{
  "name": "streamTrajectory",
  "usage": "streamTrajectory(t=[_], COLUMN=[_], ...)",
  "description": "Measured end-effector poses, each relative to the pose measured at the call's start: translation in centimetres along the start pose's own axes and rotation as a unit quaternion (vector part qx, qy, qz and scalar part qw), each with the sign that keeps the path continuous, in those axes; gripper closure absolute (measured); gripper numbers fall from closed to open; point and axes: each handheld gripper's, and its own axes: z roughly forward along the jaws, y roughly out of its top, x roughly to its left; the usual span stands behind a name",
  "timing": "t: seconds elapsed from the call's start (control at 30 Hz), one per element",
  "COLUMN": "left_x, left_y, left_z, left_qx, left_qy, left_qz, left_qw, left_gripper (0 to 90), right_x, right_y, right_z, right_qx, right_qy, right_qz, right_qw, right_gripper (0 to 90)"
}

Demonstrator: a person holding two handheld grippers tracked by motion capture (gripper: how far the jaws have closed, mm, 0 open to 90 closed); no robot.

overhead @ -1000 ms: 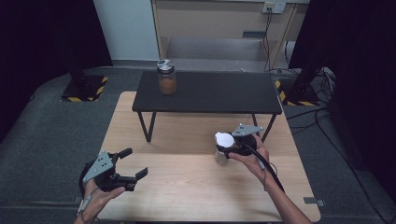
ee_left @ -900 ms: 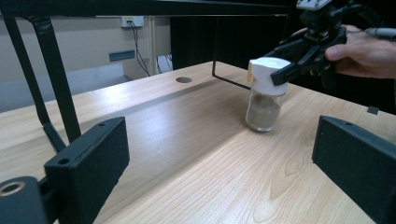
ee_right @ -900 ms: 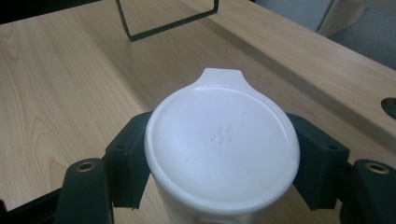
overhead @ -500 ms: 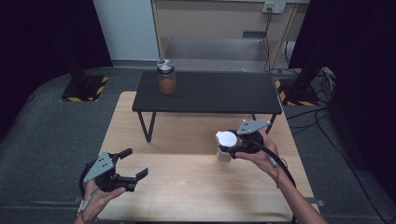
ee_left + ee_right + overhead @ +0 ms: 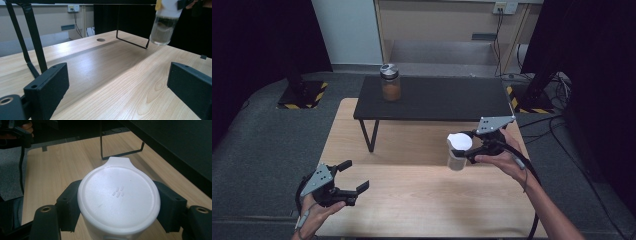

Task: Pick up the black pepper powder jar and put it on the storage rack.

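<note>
The wooden table (image 5: 412, 200) carries a low black bench (image 5: 437, 97) along its far edge, standing on thin black wire legs. A jar with a metal lid (image 5: 390, 82) and brownish contents stands upright near the bench's left end, well apart from both hands.

The right gripper (image 5: 468, 149) is over the right half of the table, near the right edge and just in front of the bench. Its jaws are clamped on the two sides of a clear jar with a white lid (image 5: 458, 151), one jaw on each side just under the lid (the right gripper view looks straight down on the round lid (image 5: 119, 196) and its small tab). In the left gripper view the clear jar (image 5: 163, 25) hangs tilted with its base above the wood, apparently lifted clear, though the angle is low and the gap is hard to judge.

The left gripper (image 5: 353, 177) is held at the table's near left corner, its jaws spread wide with nothing between them but bare wood.
</note>
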Motion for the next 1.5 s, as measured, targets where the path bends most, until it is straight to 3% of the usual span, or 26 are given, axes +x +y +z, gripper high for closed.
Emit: streamTrajectory(t=[0.4, 0.77, 0.97, 1.3, 1.5], left_x=[-0.1, 0.0, 0.0, 0.1, 0.1], left_y=[0.0, -0.1, -0.1, -0.2, -0.2], left_z=[0.2, 0.2, 0.3, 0.2, 0.2], left_qx=[0.007, 0.008, 0.009, 0.01, 0.01], left_qy=[0.003, 0.004, 0.004, 0.003, 0.003], left_qz=[-0.004, -0.006, -0.007, -0.007, -0.006], left_qw=[1.0, 0.9999, 0.9999, 0.9999, 0.9999], left_gripper=[2.7, 2.7, 2.7, 2.7, 2.7], right_x=[-1.4, -2.3, -3.1, -4.5, -5.9], right_y=[2.9, 5.6, 8.1, 11.5, 13.0], right_z=[-2.5, -3.7, -4.3, -4.5, -4.2], right_qx=[0.007, 0.003, -0.002, -0.005, -0.001], right_qy=[0.022, 0.039, 0.043, 0.027, -0.007], right_qz=[-0.021, -0.03, -0.031, -0.027, -0.01], right_qw=[0.9995, 0.9988, 0.9986, 0.9993, 0.9999], right_gripper=[31.4, 31.4, 31.4, 31.4, 31.4])
